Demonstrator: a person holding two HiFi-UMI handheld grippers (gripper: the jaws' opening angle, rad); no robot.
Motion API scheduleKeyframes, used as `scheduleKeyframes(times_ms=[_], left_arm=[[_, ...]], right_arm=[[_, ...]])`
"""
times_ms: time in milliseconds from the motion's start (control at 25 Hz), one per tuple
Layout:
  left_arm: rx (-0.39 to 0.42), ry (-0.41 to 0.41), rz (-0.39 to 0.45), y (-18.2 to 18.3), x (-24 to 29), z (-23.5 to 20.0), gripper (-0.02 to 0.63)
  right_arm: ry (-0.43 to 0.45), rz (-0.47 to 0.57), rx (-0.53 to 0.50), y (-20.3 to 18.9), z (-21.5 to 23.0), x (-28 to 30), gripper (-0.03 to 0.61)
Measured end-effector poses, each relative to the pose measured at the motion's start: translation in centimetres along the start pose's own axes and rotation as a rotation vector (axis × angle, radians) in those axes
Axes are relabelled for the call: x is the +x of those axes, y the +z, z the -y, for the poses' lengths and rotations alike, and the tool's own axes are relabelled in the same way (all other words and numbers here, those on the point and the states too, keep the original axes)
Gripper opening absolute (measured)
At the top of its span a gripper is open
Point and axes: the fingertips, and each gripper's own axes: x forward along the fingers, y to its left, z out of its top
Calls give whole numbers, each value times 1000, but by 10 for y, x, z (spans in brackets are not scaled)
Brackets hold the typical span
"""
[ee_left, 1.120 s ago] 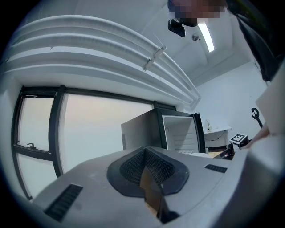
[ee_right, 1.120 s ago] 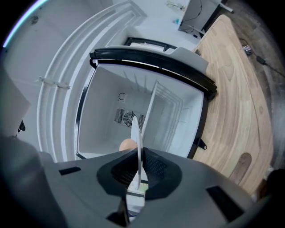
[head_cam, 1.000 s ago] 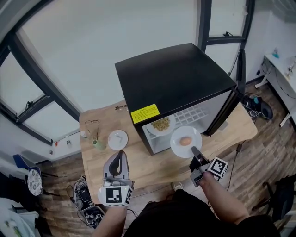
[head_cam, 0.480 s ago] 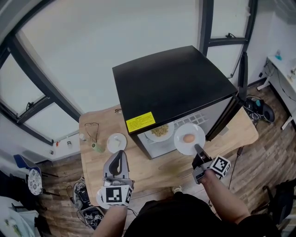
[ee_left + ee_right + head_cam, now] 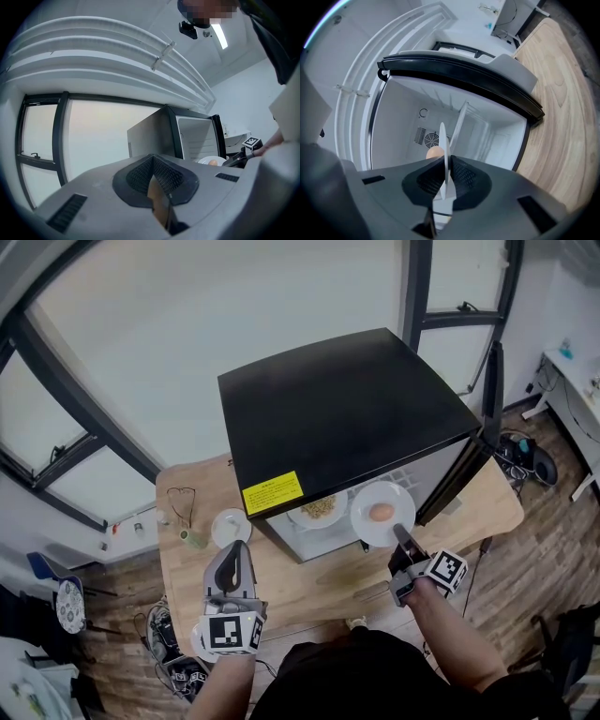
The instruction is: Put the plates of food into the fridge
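A white plate with an egg [image 5: 382, 513] hangs at the mouth of the open black fridge [image 5: 347, 409], with my right gripper [image 5: 401, 535] shut on its near rim. In the right gripper view the plate [image 5: 443, 140] stands edge-on between the pads of that gripper [image 5: 444, 180], the egg [image 5: 434, 152] to its left, and the white fridge interior [image 5: 440, 112] lies ahead. A second plate with food [image 5: 319, 509] sits inside the fridge. My left gripper [image 5: 234, 559] hovers shut and empty over the table; its own view shows its jaws [image 5: 154, 185] and the fridge [image 5: 154, 136].
The fridge door [image 5: 487, 399] stands open to the right. On the wooden table [image 5: 450, 531] left of the fridge lie a small white plate [image 5: 230, 527], a green bottle [image 5: 193, 537] and a pair of glasses [image 5: 184, 502]. Windows run behind.
My right gripper has carried the egg plate forward, from just in front of the fridge to its opening. The left gripper has edged forward a little.
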Motion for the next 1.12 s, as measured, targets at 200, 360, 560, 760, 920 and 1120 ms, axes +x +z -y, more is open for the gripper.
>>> scheduleKeyframes(times_ms=[200, 360, 560, 760, 920, 1120], left_arm=[[-2, 2, -4, -1, 7, 2, 3], [1, 5, -6, 0, 13, 3, 3], [-3, 19, -12, -2, 18, -1, 3], [-2, 27, -17, -4, 24, -2, 3], [2, 44, -17, -5, 26, -8, 3], [-5, 75, -15, -6, 29, -17, 3]], right_arm=[[-22, 2, -5, 10, 2, 6, 40], [-27, 9, -8, 20, 4, 12, 40], [-16, 6, 4, 24, 3, 21, 40], [-28, -2, -16, 33, 2, 33, 40], [-38, -17, -36, 39, 1, 46, 40], [-56, -40, -101, 45, -4, 63, 40]])
